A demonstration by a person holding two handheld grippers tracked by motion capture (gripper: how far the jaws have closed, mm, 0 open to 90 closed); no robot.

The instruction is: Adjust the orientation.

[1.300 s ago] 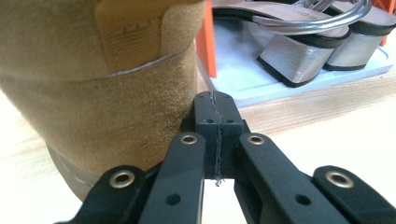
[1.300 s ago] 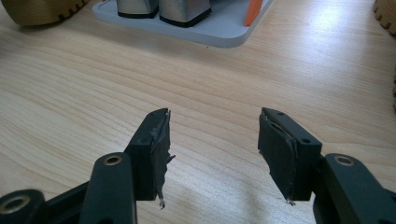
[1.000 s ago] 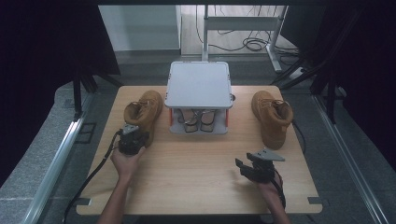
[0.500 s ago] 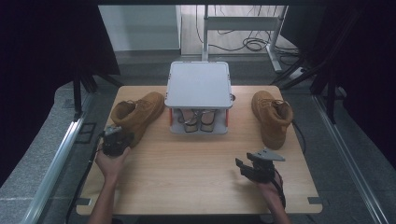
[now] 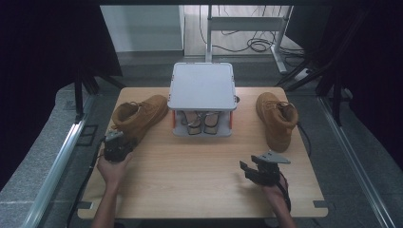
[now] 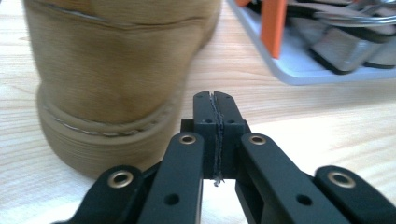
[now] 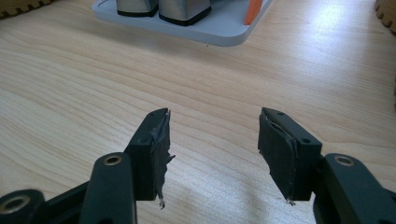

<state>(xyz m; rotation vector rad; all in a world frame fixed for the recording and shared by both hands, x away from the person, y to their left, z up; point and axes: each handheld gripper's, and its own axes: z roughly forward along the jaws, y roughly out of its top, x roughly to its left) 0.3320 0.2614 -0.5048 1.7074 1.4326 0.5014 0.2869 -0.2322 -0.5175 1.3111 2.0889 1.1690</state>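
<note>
My left tongs (image 6: 215,116) are pressed shut on nothing, their tips just short of the heel of the left boot (image 5: 138,114), which stands at about ten o'clock on the bench (image 5: 199,175). I judge I am lining up on that boot; next I must open these tongs wide enough to take its heel or collar. My right tongs (image 7: 212,140) hang open and empty over bare wood near five o'clock. Outward from there, the right boot (image 5: 276,118) lies at two o'clock. Between the boots, at twelve, stands a grey rack (image 5: 203,85) with a pair of shoes (image 5: 199,122) beneath its shelf, close enough to crowd any sideways swing.
</note>
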